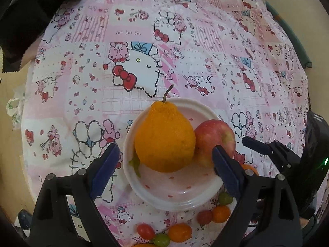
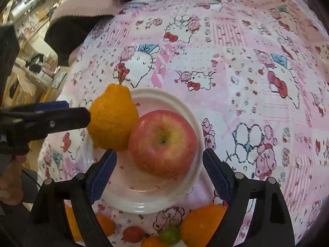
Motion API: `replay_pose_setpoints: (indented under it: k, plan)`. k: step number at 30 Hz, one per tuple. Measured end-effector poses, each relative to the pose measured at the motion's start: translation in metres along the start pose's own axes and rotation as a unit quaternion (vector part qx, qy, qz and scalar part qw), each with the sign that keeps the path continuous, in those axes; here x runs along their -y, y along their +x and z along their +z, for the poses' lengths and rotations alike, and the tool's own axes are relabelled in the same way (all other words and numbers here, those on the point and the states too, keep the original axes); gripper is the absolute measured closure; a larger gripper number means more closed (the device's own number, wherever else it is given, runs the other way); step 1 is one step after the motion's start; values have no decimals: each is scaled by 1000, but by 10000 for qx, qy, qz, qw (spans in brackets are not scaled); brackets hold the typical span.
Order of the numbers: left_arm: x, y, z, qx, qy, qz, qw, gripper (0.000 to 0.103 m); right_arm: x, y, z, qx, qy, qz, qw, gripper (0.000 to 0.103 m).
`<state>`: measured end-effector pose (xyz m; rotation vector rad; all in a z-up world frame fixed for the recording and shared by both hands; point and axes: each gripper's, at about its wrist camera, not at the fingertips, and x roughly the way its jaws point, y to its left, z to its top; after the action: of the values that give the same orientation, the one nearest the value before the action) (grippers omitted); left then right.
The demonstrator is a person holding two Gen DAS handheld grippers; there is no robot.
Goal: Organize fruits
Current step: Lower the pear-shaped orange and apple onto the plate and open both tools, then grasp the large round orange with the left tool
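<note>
Orange citrus (image 1: pixel 164 136) sits in the white bowl (image 1: pixel 174 202), dead ahead between your left gripper's (image 1: pixel 166 165) wide-open jaws; your right gripper (image 2: pixel 159 171), also wide, brackets the apple (image 2: pixel 162 144).

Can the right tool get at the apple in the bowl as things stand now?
Probably yes: the right tool is open just short of the apple, nothing between. The orange citrus leans against the apple's left side, which is tight for one finger.

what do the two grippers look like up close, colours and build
Both match: the left gripper and right gripper have black angular plastic frames with silver round bolts and flat dark blue pads lining each finger. A small green light glows on the right unit's body.
</note>
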<state>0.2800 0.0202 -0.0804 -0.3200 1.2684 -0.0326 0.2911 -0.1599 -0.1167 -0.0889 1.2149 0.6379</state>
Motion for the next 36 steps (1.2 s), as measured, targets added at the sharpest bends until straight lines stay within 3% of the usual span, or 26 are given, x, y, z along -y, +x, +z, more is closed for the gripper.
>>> replay_pose_setpoints:
  k: [9, 13, 19, 26, 31, 36]
  plan:
    - [-7, -49, -33, 369, 151, 208, 9990, 14, 30, -69, -34, 458, 995, 206, 9938, 14]
    - [-15, -61, -59, 363, 143, 211, 9990, 14, 61, -75, -69, 254, 1917, 52, 9811, 12]
    - [-28, -57, -111, -104, 129, 284, 9995, 13, 83, -71, -98, 29, 2523, -119, 9676, 12]
    - [-23, -36, -176, -852, 418, 444, 9945, 13, 81, -76, -105, 62, 2468, -89, 9690, 12]
    - [-4, -14, -207, -1253, 857, 650, 9863, 13, 82, -81, -105, 123, 2470, 4, 9689, 12]
    - [3, 3, -220, -1299, 1120, 946, 9806, 13, 82, -81, -105, 128, 2441, -15, 9697, 12]
